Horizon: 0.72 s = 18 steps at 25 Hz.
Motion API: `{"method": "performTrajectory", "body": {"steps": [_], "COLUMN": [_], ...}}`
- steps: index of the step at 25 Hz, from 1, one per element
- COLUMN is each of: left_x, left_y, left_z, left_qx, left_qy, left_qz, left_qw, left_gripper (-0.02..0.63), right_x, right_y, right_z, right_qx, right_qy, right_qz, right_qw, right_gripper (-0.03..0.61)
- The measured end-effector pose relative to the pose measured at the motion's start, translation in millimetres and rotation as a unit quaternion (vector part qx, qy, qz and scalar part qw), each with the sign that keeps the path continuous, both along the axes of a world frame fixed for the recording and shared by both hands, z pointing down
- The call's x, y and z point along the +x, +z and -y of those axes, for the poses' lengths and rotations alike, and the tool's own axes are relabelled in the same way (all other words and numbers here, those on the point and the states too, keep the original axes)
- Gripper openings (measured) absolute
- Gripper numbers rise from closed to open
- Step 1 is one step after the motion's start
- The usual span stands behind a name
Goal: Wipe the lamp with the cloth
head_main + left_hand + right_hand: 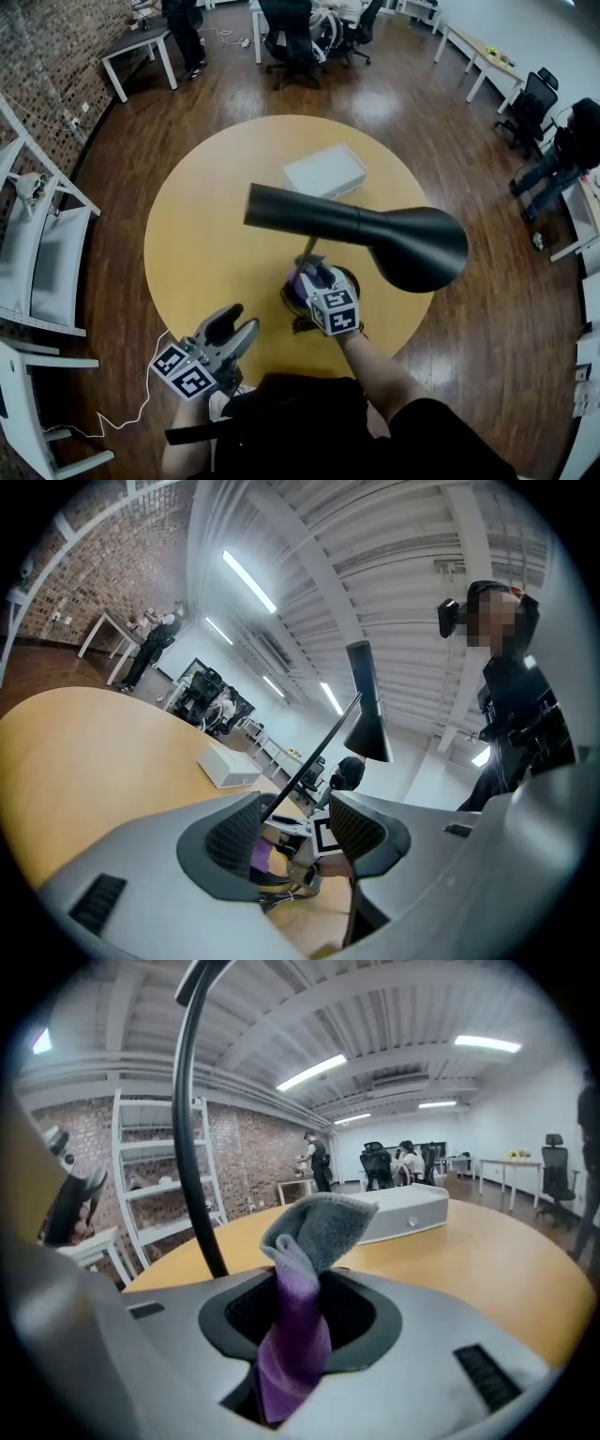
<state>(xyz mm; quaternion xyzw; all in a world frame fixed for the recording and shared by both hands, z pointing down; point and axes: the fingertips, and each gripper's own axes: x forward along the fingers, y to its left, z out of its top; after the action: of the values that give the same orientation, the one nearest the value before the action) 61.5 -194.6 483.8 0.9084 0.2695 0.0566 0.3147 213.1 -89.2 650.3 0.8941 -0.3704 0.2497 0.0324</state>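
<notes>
Fingers point(361, 1321) of the right gripper point(300, 1312) are clamped on a bunched purple-and-grey cloth point(314, 1232), whose loose grey end stands up past the tips; the left gripper point(295, 832) has its jaws apart with nothing between them. The black lamp point(375, 230) stands on the round yellow table point(197, 234), its wide shade point(417, 248) overhanging towards the right of the head view, and its thin stem point(187, 1147) rises just beside the cloth, seemingly not touching it; a white box point(324, 172) lies beyond on the table. The main risk looks to be the lamp itself; it seems top-heavy on that slim stem, so a firm sideways rub could rock or tip it, all the more as the left gripper is well apart from it and steadies nothing. The cloth is pinched only along a narrow twist, so drag against the stem might pull it out of the grip; the hard jaws could also knock the stem if the floppy end folds away. The right forearm reaches forward from the body with its gripper tilted somewhat downward, low beside the lamp and under the shade; the left gripper is held near the table's near edge, pointing roughly level towards the lamp.
</notes>
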Motion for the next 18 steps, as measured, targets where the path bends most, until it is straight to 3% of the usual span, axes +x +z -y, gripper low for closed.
{"method": "performTrajectory", "body": {"steps": [4,7,12,18], "left_x": [-2.1,-2.6,-0.2,7.3], "left_y": [-1.4,-0.6,3.5,5.0], "left_z": [6.2,11.4,11.3,4.7], "left_qx": [0.010,0.013,0.013,0.007], "left_qy": [-0.011,-0.017,-0.014,0.000], "left_qz": [0.002,0.003,0.007,0.008], "left_qw": [0.9999,0.9998,0.9998,0.9999], "left_gripper": [0.212,0.212,0.212,0.212], "right_x": [-1.6,3.5,31.1,43.0], "right_y": [37.5,42.9,48.6,56.5], "right_z": [13.6,8.8,-28.9,-93.2], "right_qx": [-0.114,-0.139,-0.157,-0.145], "right_qy": [-0.052,-0.068,-0.004,0.069], "right_qz": [-0.042,-0.060,-0.050,-0.020], "right_qw": [0.991,0.986,0.986,0.987], "right_gripper": [0.110,0.110,0.110,0.112]}}
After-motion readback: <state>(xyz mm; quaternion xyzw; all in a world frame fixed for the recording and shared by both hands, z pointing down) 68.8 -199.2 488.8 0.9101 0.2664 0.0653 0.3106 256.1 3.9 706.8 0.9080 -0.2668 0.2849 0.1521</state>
